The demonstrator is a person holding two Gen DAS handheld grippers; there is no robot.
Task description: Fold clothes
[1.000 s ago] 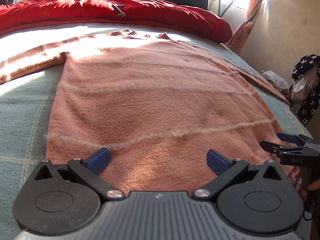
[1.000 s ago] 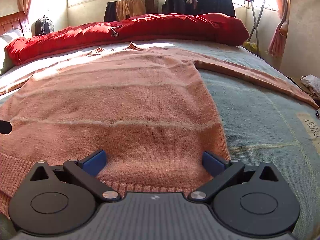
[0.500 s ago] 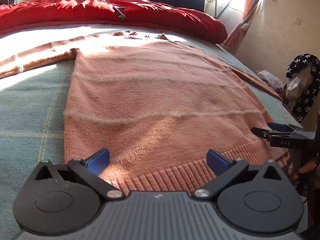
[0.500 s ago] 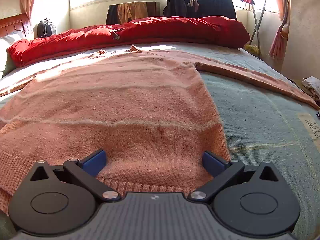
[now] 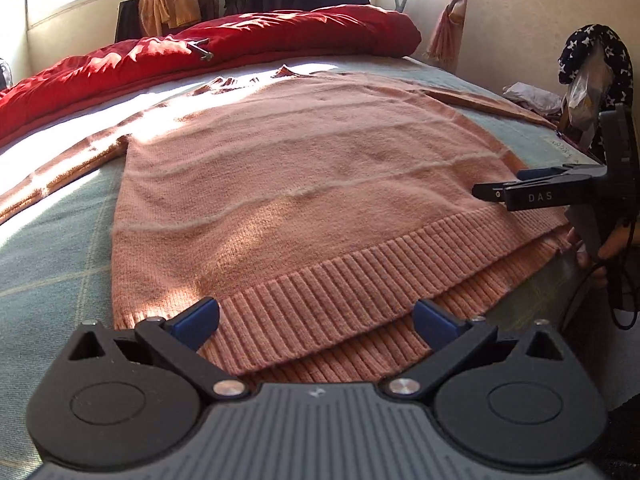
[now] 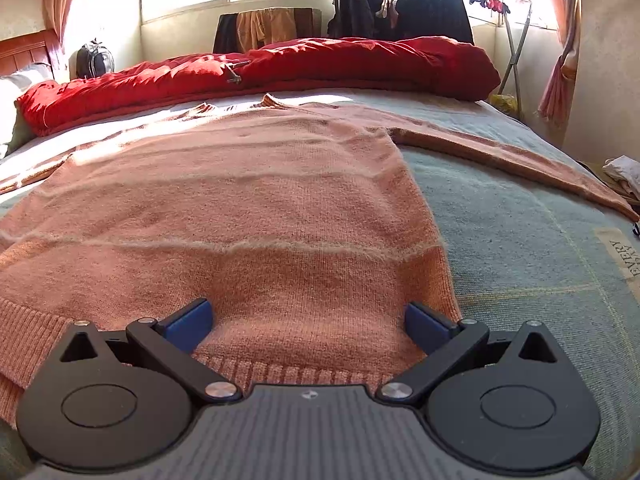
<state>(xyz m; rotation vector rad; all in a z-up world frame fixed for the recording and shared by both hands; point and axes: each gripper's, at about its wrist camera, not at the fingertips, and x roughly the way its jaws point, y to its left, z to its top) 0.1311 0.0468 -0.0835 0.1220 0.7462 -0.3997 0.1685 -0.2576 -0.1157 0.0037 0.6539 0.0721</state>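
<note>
My left gripper (image 5: pixel 316 320) hangs with its jaws spread wide and empty over the ribbed hem of the pink sweater (image 5: pixel 304 184), which lies flat on the grey-green bedspread (image 5: pixel 52 248) with sleeves out to both sides. Behind it a red duvet (image 5: pixel 224 48) is bunched along the bed. My right gripper (image 6: pixel 308 320) is equally wide and holding nothing, just above the sweater's right hem corner.
</note>
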